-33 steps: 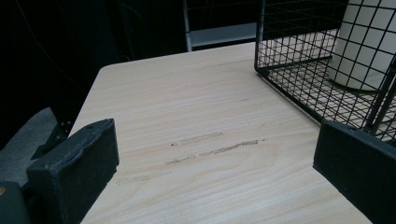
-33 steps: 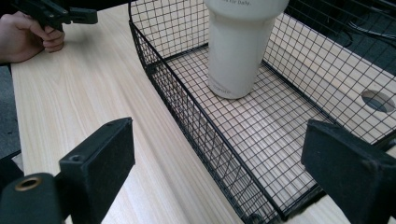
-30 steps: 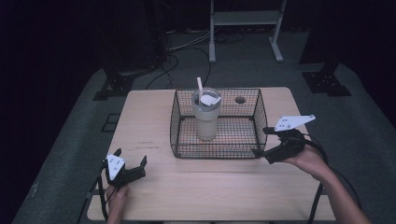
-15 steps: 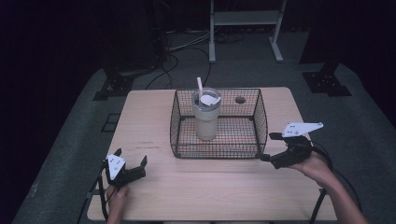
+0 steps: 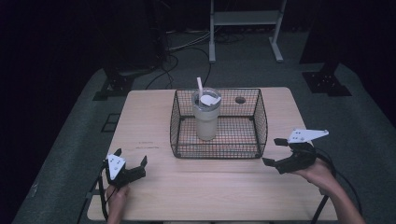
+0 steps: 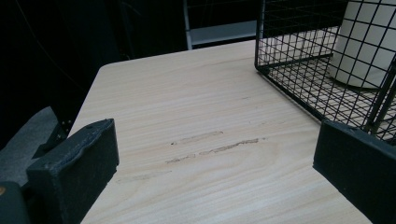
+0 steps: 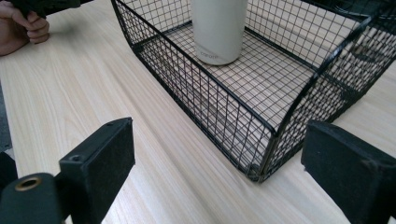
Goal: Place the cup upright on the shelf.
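Note:
A black wire basket (image 5: 218, 140) stands mid-table with a pale lidded tumbler (image 5: 206, 119) and its white straw upright inside. My left gripper (image 5: 130, 157) rests open near the table's front left, nothing between its jaws. My right gripper (image 5: 272, 151) is open just off the basket's front right corner, apart from it. The left gripper view has its open gripper (image 6: 217, 140) over bare wood, with the basket (image 6: 299, 88) and tumbler (image 6: 364, 46) at upper right. In the right gripper view, the open gripper (image 7: 219, 154) faces the basket's near corner (image 7: 259, 170), the tumbler (image 7: 218, 28) beyond.
The wooden table (image 5: 154, 116) has a round hole (image 5: 240, 100) behind the basket and faint scratch marks (image 6: 215, 144) ahead of my left gripper. A metal stand (image 5: 245, 18) and cables lie on the dark floor behind. The other hand (image 7: 21, 25) shows far left.
My right gripper has drawn back from the basket's right side, toward the front right of the table. The left gripper, basket and tumbler have stayed put.

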Demonstrator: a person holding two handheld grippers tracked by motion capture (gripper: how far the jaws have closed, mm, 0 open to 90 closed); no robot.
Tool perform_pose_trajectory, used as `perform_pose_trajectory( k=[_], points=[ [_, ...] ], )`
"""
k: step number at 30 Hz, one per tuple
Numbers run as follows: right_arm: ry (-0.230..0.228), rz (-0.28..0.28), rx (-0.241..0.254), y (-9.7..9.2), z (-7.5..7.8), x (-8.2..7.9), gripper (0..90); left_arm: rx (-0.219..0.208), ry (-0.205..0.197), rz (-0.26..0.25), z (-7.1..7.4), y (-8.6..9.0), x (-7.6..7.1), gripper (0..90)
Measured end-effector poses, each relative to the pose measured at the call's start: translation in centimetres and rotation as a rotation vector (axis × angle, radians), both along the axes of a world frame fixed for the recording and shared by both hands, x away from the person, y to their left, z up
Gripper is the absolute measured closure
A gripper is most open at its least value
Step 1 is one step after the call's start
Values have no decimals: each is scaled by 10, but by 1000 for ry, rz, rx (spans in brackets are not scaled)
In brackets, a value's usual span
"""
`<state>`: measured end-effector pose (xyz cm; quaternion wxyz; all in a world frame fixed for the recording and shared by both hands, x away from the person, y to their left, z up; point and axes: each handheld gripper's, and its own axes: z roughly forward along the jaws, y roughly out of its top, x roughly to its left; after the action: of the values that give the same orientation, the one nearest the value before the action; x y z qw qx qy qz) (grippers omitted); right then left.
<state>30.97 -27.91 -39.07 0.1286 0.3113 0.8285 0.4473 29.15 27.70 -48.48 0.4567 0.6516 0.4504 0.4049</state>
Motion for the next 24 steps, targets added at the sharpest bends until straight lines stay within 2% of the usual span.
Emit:
perform_pose_trajectory(
  k=[24],
  points=[
    [40,-61,48,-17,-37,-18,90,7,3,-2,0,-1,0,0]
  ],
)
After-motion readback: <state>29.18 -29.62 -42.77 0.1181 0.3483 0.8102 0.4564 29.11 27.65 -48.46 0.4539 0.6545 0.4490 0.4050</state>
